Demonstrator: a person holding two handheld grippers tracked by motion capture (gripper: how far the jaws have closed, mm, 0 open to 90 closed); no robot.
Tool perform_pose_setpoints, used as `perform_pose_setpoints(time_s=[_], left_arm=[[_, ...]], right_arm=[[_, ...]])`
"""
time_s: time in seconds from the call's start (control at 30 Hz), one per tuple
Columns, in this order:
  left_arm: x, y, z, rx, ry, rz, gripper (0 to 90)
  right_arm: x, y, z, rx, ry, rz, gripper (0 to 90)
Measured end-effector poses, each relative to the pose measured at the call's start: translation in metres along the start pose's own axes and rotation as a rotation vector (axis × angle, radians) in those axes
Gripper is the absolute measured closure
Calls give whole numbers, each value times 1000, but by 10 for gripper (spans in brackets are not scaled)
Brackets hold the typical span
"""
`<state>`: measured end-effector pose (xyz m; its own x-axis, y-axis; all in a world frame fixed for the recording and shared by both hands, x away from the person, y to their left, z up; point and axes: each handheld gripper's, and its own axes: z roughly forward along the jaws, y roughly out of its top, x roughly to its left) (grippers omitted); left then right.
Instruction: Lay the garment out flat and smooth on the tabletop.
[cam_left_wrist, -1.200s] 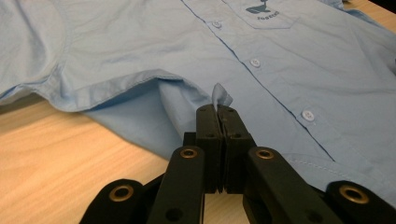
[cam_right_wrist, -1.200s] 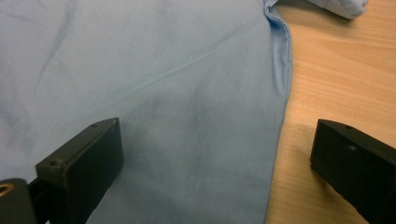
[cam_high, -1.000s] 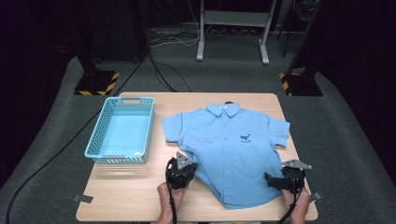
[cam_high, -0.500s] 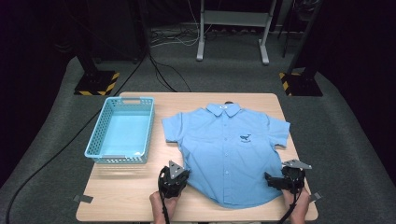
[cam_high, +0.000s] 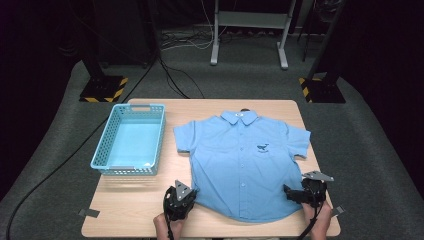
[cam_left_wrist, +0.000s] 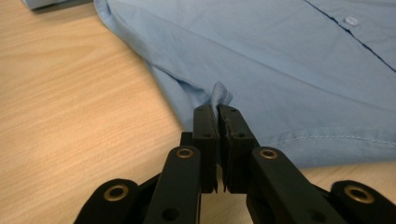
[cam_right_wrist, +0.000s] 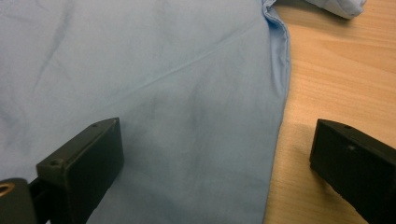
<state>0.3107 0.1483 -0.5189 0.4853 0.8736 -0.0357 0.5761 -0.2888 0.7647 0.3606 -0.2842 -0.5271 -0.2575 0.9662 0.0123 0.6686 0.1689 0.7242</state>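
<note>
Wooden table (cam_high: 135, 200): shirt (cam_high: 240, 170) (beside basket (cam_high: 129, 140))

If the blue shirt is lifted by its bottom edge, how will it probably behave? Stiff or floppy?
Probably floppy: the shirt lies flat with soft creases, and a small fold of its hem already bunches up between the shut jaws of the left gripper. It looks thin and light, so it should hang and drag rather than hold its shape. The sleeves may trail behind.

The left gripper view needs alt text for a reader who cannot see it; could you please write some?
The left tongs, shut, pinch a small fold at the side edge of a light blue shirt lying flat on a wooden table. The shirt's hem runs to the right, and a button sits near the top.
</note>
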Motion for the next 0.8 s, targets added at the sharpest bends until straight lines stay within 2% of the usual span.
perform_pose_setpoints(time_s=[0.1,0.17,0.23,0.33,0.47,0.53,0.63,0.7,0.8], left_arm=[[1,-4,-3,15,16,1,772],[4,-5,-5,20,41,-11,650],[7,-3,-8,37,67,-36,464],[11,4,-15,14,53,-59,294],[11,18,-22,-35,23,-49,172],[10,28,-18,-28,15,-24,139],[4,46,-2,-1,20,30,107],[-2,59,13,34,29,76,94],[-10,74,41,117,47,148,70]], right_arm=[[0,0,0,0,-1,0,22],[0,0,0,0,-1,0,22],[0,0,0,0,0,0,22],[0,0,0,0,0,1,23],[0,0,0,0,0,1,23],[0,0,0,-1,-1,2,23],[0,0,0,0,0,2,23],[0,0,0,0,-1,2,23],[0,0,0,-1,-1,2,23]])
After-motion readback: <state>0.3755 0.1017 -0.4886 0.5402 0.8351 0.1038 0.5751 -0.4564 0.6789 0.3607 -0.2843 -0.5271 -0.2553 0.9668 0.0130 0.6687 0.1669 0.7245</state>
